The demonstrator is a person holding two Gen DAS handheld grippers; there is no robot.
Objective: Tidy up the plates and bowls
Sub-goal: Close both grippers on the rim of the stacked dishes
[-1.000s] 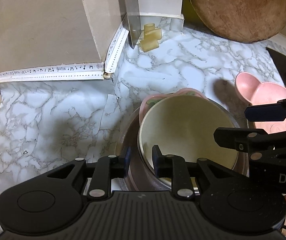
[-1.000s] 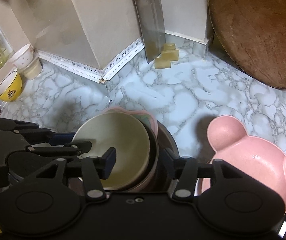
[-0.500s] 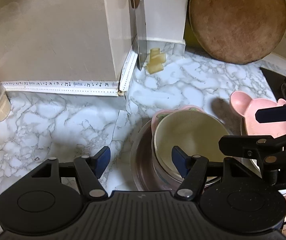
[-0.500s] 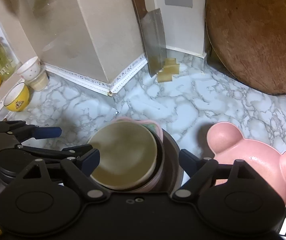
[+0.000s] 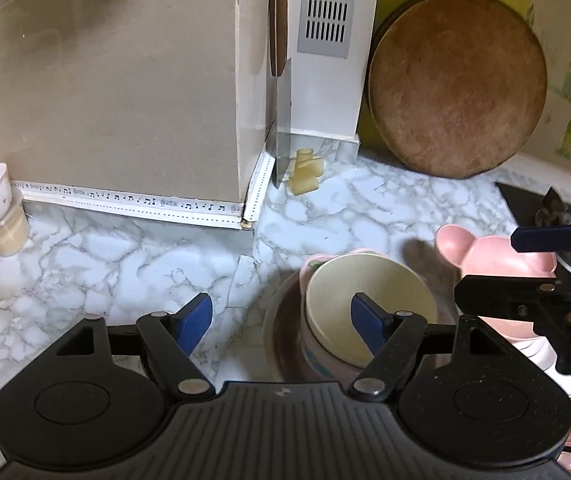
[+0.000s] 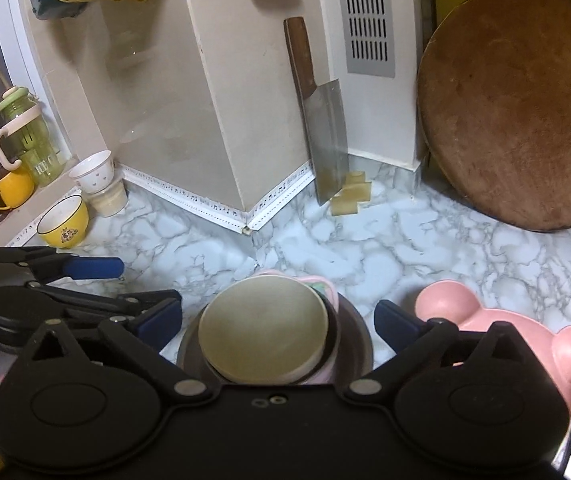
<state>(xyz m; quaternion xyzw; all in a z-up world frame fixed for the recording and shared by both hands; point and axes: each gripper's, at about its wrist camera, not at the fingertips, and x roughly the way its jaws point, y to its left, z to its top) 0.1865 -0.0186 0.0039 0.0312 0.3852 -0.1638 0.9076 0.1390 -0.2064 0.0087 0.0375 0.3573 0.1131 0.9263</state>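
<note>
- A second ago the left gripper (image 5: pixel 281 326) was pinched on the near rim of the cream bowl (image 5: pixel 369 300); now it has let go, pulled back and risen, so more of the wall and the cups at the left show.
- The right gripper (image 6: pixel 279 326) also had its jaws closer together beside the stack; it too has backed away and lifted.
- Left gripper: released, jaws opening, wide apart. In the picture its right pad overlaps the cream bowl, but whether it touches I cannot tell; the left pad is over bare counter (image 5: pixel 125 264). Nothing is gripped.
- Right gripper: released, jaws opening to their widest, straddling the stack with a gap on both sides; it holds nothing.
- The cream bowl sits nested in a pink bowl (image 6: pixel 319 284), and both sit in a dark bowl (image 6: pixel 355 336) on the marble counter.
- A pink bear-shaped dish (image 6: pixel 525 344) lies just right of the stack, apart from it.
- A cleaver (image 6: pixel 325 136) leans upright in the wall corner, with yellow blocks (image 6: pixel 351 198) at its foot.
- A round wooden board (image 6: pixel 517 108) leans on the wall at right.
- At far left stand a yellow bowl (image 6: pixel 63 222) and a white cup (image 6: pixel 93 172) stacked on another cup, well apart from the stack.
- Nothing stands between the grippers and the stack.
</note>
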